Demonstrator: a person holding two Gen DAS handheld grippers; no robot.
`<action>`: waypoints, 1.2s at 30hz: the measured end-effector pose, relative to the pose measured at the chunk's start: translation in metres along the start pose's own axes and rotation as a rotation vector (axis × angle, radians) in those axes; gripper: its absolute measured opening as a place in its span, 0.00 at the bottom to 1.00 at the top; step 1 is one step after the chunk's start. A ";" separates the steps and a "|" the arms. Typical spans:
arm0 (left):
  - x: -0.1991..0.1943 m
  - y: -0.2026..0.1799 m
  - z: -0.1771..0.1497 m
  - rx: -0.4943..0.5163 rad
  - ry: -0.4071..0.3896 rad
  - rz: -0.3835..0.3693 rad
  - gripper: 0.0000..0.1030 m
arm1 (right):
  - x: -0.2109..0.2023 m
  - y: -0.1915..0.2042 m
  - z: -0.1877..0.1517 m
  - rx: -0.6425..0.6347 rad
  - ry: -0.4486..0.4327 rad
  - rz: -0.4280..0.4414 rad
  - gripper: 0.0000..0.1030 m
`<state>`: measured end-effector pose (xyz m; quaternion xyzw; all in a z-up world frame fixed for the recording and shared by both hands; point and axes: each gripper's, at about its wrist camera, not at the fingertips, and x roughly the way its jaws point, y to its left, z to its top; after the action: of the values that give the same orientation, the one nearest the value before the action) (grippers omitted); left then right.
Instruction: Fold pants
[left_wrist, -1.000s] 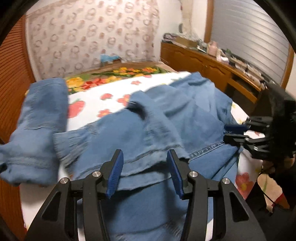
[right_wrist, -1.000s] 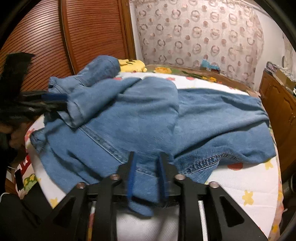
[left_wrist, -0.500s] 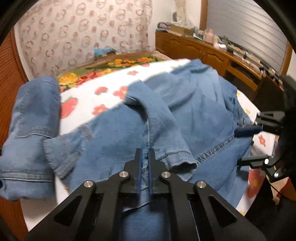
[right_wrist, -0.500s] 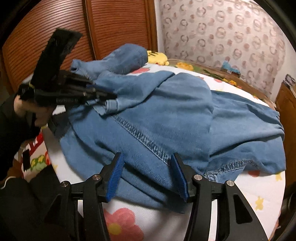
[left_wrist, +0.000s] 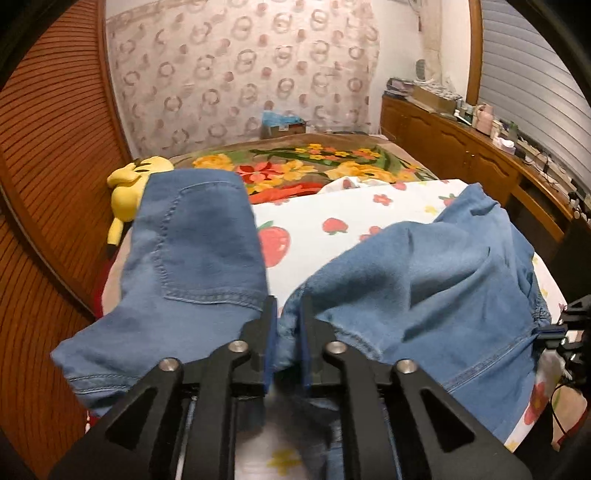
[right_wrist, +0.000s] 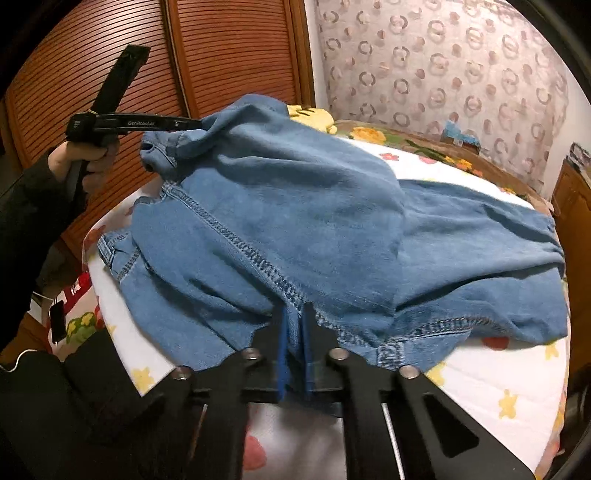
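Pants (right_wrist: 303, 229) denim is pinched in both your tools: your left gripper (left_wrist: 286, 341) holds a bunched fold while its jaws are easing apart, and your right gripper (right_wrist: 295, 339) is clamped tight on the near seam edge. Outward from the pants, they lie across the bed (left_wrist: 332, 218), one raised part at your left hand (right_wrist: 90, 162), the far edge draped toward the cabinet (left_wrist: 461, 147). Bare sheet beyond stays free. Since half a second ago, your right jaws closed, and your left tool lifted its fold.
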<state>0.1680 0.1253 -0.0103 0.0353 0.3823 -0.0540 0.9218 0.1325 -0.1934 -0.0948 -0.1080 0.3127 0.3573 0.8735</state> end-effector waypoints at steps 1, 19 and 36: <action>-0.002 0.000 -0.002 -0.002 -0.002 0.005 0.22 | -0.002 -0.001 -0.001 0.008 -0.009 0.006 0.04; -0.020 -0.037 -0.100 -0.031 0.035 -0.132 0.45 | -0.002 0.001 -0.012 0.054 -0.016 -0.024 0.07; -0.094 -0.040 -0.114 -0.036 -0.098 -0.130 0.08 | -0.023 0.000 -0.017 0.043 -0.073 0.009 0.05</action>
<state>0.0165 0.1044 -0.0250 -0.0089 0.3391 -0.1085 0.9344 0.1119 -0.2129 -0.0935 -0.0747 0.2886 0.3582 0.8848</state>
